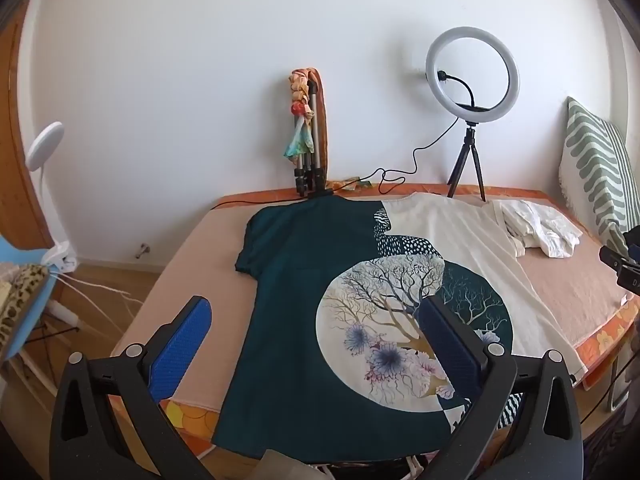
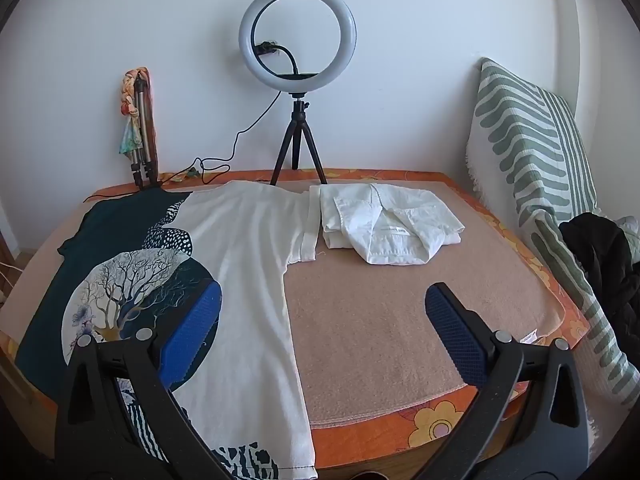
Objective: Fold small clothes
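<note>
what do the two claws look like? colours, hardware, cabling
Both match. Left claw and right claw: matte black plastic bodies with triangular cutouts, silver round pivot pins, and two fingers faced with blue textured pads. No cables, markings or sleeves are visible on either.

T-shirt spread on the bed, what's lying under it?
The T-shirt lies flat on a peach blanket, which shows bare to its right. An orange flowered cover peeks out below that. Anything directly beneath the shirt is covered.
</note>
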A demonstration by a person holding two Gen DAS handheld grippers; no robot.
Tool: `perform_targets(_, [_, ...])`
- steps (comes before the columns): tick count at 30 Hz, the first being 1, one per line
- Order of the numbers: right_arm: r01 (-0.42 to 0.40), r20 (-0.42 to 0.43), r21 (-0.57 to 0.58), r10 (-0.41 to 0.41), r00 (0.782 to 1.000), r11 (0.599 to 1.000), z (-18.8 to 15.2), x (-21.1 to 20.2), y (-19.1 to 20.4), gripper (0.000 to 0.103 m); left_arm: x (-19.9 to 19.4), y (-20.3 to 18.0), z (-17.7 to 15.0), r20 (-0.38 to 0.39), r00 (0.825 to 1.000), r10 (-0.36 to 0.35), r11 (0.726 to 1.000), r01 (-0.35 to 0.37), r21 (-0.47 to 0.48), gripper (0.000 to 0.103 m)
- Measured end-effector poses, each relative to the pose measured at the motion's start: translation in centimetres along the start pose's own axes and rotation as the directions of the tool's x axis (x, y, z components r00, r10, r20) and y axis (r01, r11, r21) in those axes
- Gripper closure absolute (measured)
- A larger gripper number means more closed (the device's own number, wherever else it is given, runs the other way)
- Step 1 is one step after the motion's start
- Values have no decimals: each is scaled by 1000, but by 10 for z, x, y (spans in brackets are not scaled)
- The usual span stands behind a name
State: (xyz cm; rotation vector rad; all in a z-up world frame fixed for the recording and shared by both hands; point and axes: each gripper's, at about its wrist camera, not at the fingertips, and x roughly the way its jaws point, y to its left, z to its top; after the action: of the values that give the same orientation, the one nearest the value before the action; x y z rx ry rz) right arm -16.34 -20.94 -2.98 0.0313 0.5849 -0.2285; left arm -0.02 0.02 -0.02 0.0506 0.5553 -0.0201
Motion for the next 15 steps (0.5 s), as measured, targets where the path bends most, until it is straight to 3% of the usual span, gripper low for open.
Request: perform_targets(15, [-1, 3, -1, 1, 1000, 1000, 0, 1, 4, 0, -3, 4, 4, 11, 1000, 16, 1000, -16, 1, 0])
